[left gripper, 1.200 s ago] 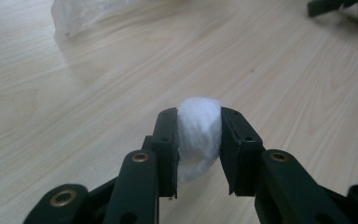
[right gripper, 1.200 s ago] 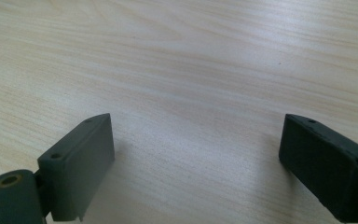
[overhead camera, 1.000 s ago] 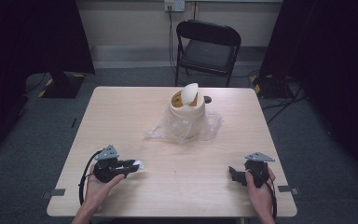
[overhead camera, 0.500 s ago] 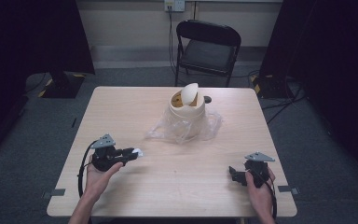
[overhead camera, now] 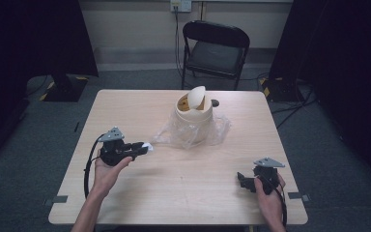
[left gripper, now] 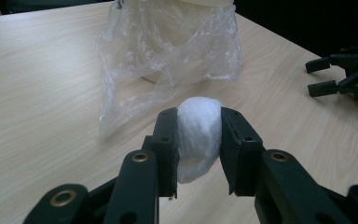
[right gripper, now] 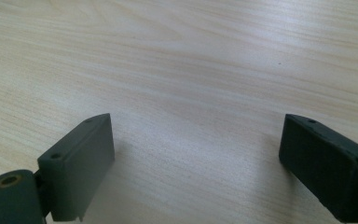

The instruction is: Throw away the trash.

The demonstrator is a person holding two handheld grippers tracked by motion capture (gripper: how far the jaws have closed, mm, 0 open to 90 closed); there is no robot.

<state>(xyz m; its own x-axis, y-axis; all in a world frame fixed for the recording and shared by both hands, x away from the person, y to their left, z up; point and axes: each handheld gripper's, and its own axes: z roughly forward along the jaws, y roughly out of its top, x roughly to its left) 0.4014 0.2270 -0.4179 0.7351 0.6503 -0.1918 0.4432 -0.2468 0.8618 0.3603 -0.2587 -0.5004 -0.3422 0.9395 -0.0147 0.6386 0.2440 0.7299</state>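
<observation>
The left gripper (left gripper: 199, 140) is clamped on a white cotton ball (left gripper: 198, 135), held above the table (overhead camera: 183, 193) – near the clear plastic bag (left gripper: 168, 51) around the cream bin (overhead camera: 193, 113). The right gripper (right gripper: 196, 163) rests with jaws spread wide, nothing between them.

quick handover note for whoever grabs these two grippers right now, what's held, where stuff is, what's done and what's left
Left gripper: shut on a white cotton ball, held above the table and pointing toward the bin.
Right gripper: open, nothing between the jaws, low over the table's near right part.
Small cream bin with a swing lid stands at mid table, a clear plastic bag bunched around its base.
Done: cotton ball picked up.
Left, most likely: carry it to the bin, drop it through the lid opening, release.
</observation>
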